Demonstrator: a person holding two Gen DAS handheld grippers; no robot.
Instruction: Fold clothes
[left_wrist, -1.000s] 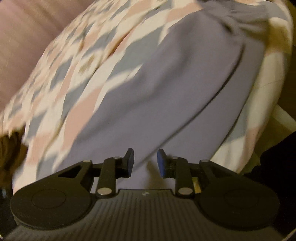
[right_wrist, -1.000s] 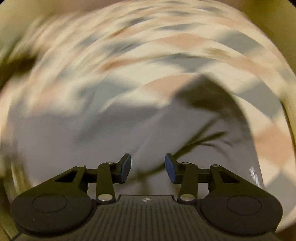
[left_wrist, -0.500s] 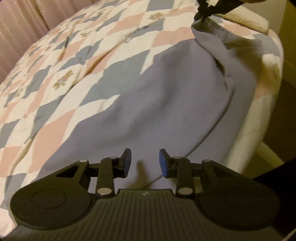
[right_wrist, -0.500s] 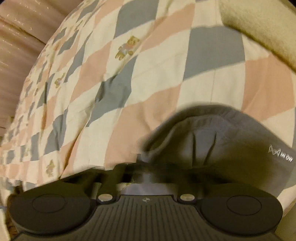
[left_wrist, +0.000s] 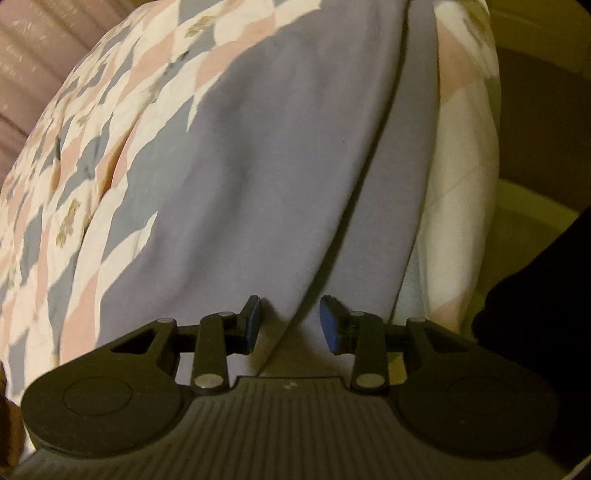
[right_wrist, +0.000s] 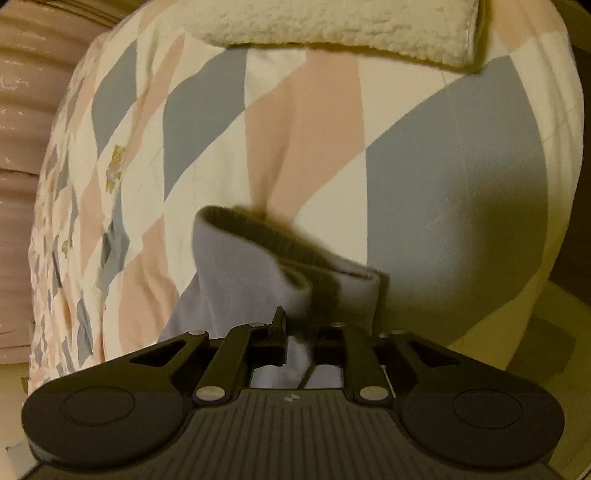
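A grey-lilac garment (left_wrist: 280, 155) lies stretched along the bed's right side, with a long fold line running down it. My left gripper (left_wrist: 290, 323) is open, its blue pads low over the garment's near end, one on each side of the fold. My right gripper (right_wrist: 295, 332) is shut on a bunched ribbed edge of the same garment (right_wrist: 258, 266) and holds it lifted above the quilt. The right finger is hidden by cloth.
The bed has a quilt of pink, grey and cream diamonds with small bears (left_wrist: 74, 184), which also shows in the right wrist view (right_wrist: 424, 147). A cream fleecy pillow (right_wrist: 332, 29) lies at the far end. Pink curtains (right_wrist: 18, 129) hang at left. The bed edge drops off at right (left_wrist: 480, 147).
My right gripper closed on the garment's edge and lifted it off the quilt. My left gripper stayed open and moved lower, closer to the garment's near end.
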